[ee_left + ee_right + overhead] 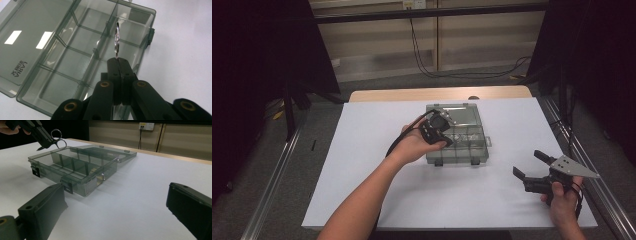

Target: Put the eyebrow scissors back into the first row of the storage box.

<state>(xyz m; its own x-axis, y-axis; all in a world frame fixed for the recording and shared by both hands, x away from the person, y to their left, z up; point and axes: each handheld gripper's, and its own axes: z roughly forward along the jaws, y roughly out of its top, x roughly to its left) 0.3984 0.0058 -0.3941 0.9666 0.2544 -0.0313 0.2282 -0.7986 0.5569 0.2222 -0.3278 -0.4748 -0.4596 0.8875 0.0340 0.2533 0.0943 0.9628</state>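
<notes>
Observation, near to far. Right gripper rests at the near right of the counter, well apart from the work. Its fingers stand wide with nothing between them, and point towards the box, which suggests it is parked on standby while the other hand works.

Beyond it, near the middle of the counter, sits a smoked clear plastic box with its lid thrown fully back and lying flat on the far side. That leaves every compartment open from above. Latches hang on the near wall, undone. The compartments that can be seen appear empty.

Left gripper hangs over the box from the left, tilted downward. Its fingers are pressed together, pinching the edge of a thin metal ring. The ring stands edge-on above the dividers and is clear of them, over a compartment towards the latch side. The grip at the rim leaves most of the ring free below the tips, which would let it drop cleanly into a cell. Judgement: placing is in hand and the ring is not yet released.
</notes>
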